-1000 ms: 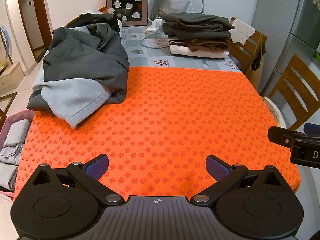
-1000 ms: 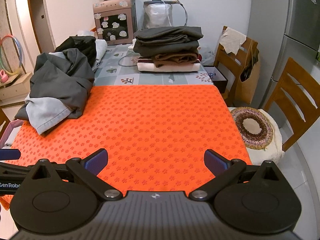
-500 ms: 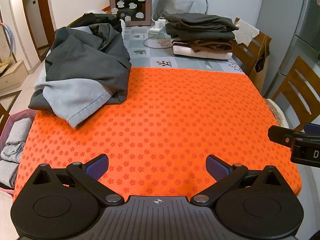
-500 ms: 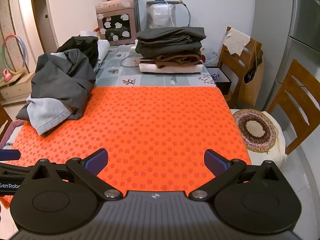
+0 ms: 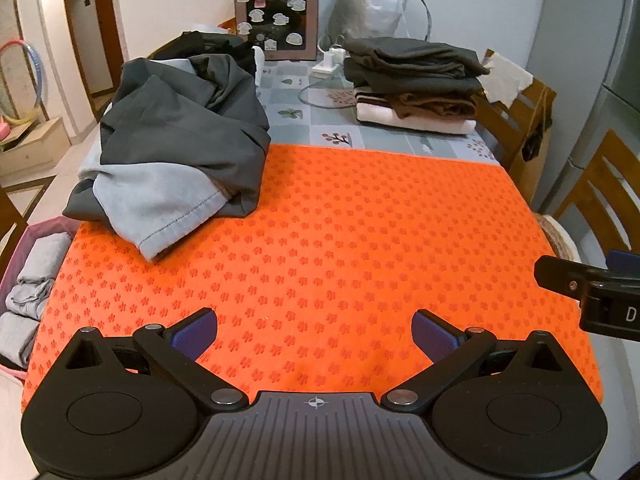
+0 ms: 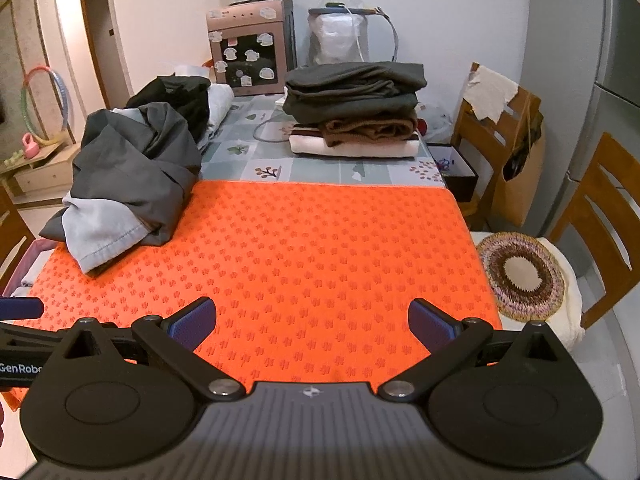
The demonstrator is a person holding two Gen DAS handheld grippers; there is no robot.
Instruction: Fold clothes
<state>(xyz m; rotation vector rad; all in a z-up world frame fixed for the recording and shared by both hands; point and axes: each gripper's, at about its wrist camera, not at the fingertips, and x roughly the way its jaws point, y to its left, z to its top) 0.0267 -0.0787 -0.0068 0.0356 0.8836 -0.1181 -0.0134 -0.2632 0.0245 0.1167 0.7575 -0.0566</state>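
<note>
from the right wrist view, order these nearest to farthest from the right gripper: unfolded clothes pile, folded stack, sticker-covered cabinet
1. Unfolded clothes pile, left, on the orange mat's far corner, nearest the open right gripper.
2. Folded stack, centre-right, beyond the mat.
3. Sticker-covered cabinet, at the table's far end.

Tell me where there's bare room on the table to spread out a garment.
The orange mat is bare from the unfolded pile on its far left across to its right edge, and down to both open hand-held grippers. Beyond the mat it is crowded: the folded stack, a cable and a stickered box.
</note>
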